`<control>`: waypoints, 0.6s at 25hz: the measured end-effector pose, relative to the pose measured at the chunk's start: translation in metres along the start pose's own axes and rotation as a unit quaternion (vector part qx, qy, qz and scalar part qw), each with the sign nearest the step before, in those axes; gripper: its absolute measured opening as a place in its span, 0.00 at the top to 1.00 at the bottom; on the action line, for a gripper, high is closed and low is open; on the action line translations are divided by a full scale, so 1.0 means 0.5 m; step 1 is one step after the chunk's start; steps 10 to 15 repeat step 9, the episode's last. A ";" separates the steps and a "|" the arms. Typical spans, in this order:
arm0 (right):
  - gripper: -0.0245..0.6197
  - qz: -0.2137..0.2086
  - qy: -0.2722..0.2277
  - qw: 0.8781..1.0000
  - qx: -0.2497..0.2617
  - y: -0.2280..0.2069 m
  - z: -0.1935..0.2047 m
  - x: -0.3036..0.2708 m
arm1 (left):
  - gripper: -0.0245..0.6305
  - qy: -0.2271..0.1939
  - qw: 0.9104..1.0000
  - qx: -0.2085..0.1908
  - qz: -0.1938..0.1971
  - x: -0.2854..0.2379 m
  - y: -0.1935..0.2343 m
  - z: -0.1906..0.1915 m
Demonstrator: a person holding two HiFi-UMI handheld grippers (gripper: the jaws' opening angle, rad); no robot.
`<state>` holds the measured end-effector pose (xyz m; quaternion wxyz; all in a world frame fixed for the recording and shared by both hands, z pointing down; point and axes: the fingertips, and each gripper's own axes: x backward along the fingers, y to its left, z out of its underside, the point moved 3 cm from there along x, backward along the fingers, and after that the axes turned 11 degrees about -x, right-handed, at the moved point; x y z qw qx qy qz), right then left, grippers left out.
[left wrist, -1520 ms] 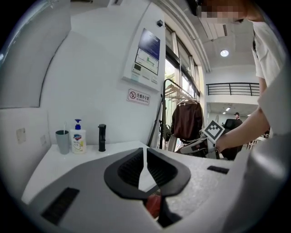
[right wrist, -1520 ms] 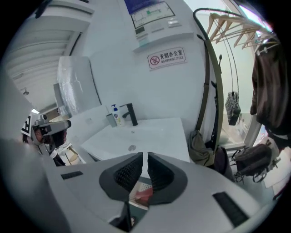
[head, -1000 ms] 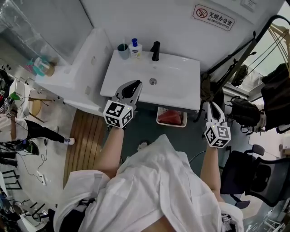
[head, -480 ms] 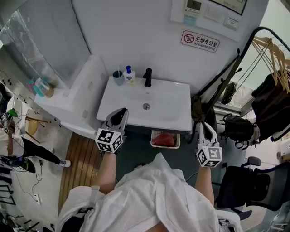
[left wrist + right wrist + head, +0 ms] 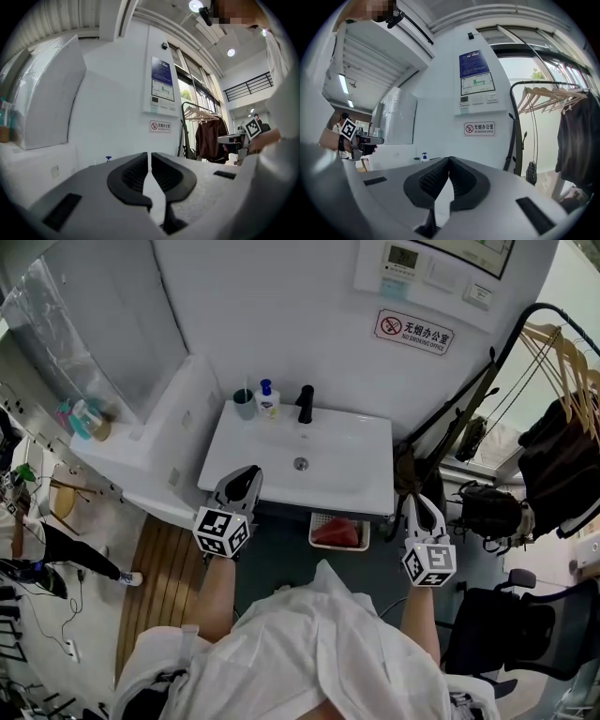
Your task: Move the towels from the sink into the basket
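Sink [image 5: 375,479] basin shows bare. A red towel [image 5: 337,533] lies in the basket [image 5: 317,521] below the sink's near edge. Left tool [image 5: 248,474] and right tool [image 5: 418,505] are both closed and empty. Judgement: transfer appears complete; check the basin corners before withdrawing.

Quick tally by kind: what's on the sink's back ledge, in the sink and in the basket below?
Cup: 1
Soap bottle: 1
Faucet: 1
Towels in sink: 0
Red towel in basket: 1 visible
Total: 4
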<state>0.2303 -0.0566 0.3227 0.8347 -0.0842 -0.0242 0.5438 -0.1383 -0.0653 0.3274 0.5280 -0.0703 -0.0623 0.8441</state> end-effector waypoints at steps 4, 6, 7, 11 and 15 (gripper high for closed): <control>0.92 0.002 0.004 1.000 0.003 0.004 0.007 0.002 | 0.92 0.002 1.000 -0.001 0.006 0.001 -0.003 0.003; 0.92 0.003 0.006 1.000 0.002 0.006 0.012 0.003 | 0.92 0.003 1.000 0.000 0.009 0.001 -0.005 0.005; 0.92 0.004 0.007 1.000 0.002 0.007 0.014 0.004 | 0.92 0.003 1.000 0.000 0.010 0.001 -0.006 0.006; 0.92 0.004 0.008 1.000 0.002 0.008 0.017 0.006 | 0.92 0.005 1.000 0.000 0.013 0.002 -0.009 0.009; 0.92 0.004 0.008 1.000 0.002 0.008 0.017 0.006 | 0.92 0.005 1.000 0.000 0.013 0.002 -0.009 0.009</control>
